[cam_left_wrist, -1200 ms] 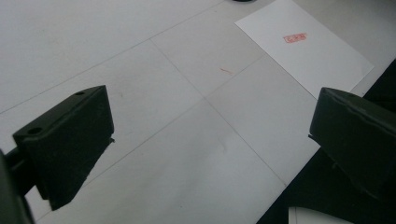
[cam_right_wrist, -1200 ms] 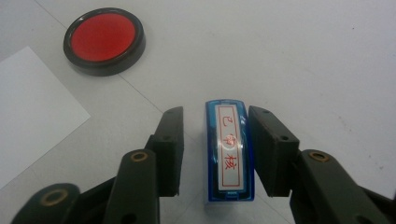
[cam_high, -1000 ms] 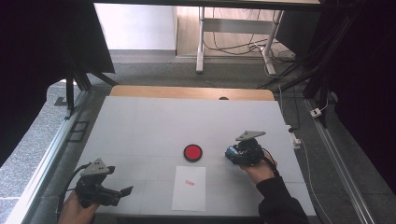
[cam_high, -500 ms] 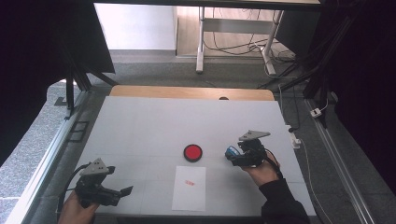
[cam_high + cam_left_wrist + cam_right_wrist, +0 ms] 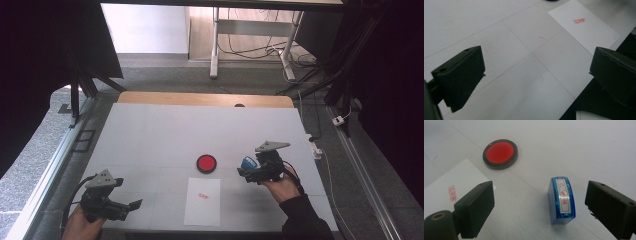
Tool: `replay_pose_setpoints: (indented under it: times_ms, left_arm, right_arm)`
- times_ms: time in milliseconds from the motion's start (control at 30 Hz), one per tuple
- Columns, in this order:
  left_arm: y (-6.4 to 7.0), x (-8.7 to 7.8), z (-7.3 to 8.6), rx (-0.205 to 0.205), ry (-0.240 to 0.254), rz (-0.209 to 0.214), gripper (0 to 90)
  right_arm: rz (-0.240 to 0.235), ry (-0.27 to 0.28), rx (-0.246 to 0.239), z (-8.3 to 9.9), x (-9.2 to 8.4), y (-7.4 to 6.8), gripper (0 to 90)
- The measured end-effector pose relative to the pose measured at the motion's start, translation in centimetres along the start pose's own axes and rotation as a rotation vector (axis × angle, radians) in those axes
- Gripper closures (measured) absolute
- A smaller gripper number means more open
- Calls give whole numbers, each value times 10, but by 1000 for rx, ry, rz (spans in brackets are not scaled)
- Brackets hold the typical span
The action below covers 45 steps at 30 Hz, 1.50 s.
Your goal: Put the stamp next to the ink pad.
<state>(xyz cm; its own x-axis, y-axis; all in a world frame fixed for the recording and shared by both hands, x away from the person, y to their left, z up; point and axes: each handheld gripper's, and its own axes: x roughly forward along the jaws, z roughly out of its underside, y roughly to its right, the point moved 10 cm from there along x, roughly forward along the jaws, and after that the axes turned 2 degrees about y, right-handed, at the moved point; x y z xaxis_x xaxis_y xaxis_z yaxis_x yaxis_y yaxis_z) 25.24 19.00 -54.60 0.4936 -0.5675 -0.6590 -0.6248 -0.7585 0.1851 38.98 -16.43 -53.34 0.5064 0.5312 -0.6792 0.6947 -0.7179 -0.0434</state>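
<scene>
A blue stamp (image 5: 561,200) stands on the white table (image 5: 200,125), with a label of red characters on its top. My right gripper (image 5: 540,196) is open around it. Its jaws have just been opening, and both pads stand clear of the stamp's sides. In the high view the stamp (image 5: 247,162) sits at the tip of the right gripper (image 5: 252,172), right of a round red ink pad (image 5: 206,163). A white sheet (image 5: 202,201) with a small red imprint lies in front of the pad. My left gripper (image 5: 131,206) hovers open near the front left edge, holding nothing.
In the left gripper view the open jaws (image 5: 537,57) frame bare table, with the sheet (image 5: 584,27) and its red imprint (image 5: 579,20) at the upper right. The table's dark front edge lies close below. A wooden strip (image 5: 200,98) borders the far side.
The right hand has barely shifted, and the blue stamp now shows free at its jaw tips. The left hand has stayed where it was.
</scene>
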Motion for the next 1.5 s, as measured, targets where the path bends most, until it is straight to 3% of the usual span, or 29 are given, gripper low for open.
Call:
replay_pose_setpoints:
  times_ms: [333, 533, 1267, 1500]
  left_arm:
    - [0, 1, 0, 4, -3, 0, 1]
    - [0, 1, 0, 3, -5, 1, 1]
    - [-1, 0, -1, -4, -1, -5, 0]
    - [-1, 0, 0, -4, -1, -5, 0]
  right_arm:
    - [-24, 11, 15, 1, -13, -12, 19]
    - [-13, 23, -16, 2, -20, -18, 2]
    - [27, 70, -18, 15, -54, -25, 0]
    - [43, 74, 2, 25, -64, -25, 0]
